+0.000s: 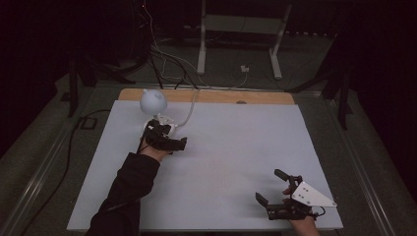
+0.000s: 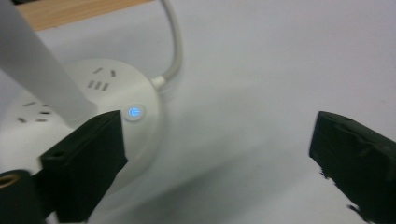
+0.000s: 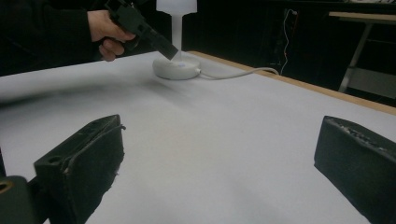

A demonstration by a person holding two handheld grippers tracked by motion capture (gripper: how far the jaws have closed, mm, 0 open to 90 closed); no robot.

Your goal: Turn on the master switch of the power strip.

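The lamp [image 1: 153,101] stands upright at the worktop's [image 1: 221,162] far left, its round base [image 2: 84,98] showing a lit blue button [image 2: 134,112]. The left gripper [image 1: 169,140] hovers just beside that base, fingers released, one finger [image 2: 86,163] almost over the button, which the left gripper view makes plain. The right gripper [image 1: 278,189] rests well apart, also released.

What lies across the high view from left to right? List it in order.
Black sleeve → lamp globe → left gripper → bare middle of the white table sheet → right gripper → its grey three-cornered plate.
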